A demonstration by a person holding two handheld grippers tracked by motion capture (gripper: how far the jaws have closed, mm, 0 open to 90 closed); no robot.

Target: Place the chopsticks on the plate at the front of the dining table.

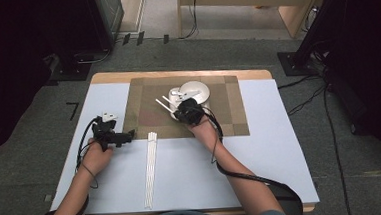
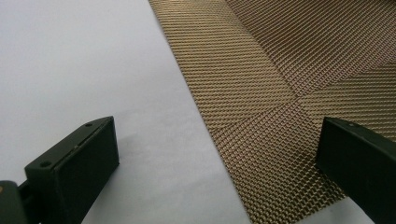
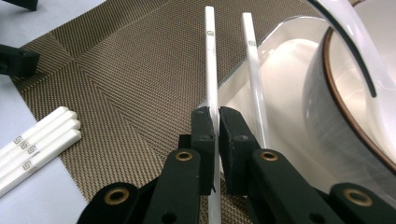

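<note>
My right gripper is shut on a white chopstick that points away over the brown woven placemat. A second white chopstick lies just outside the right jaw, across the rim of a white dish. In the high view the right gripper sits on the placemat in front of a white bowl, with both chopsticks sticking out to the upper left. My left gripper stands open and empty at the placemat's left edge.
Several more white chopsticks lie in a bundle on the white sheet between the person's forearms, their ends showing in the right gripper view. A brown-rimmed white bowl rises close on the right. Cables trail from both grippers.
</note>
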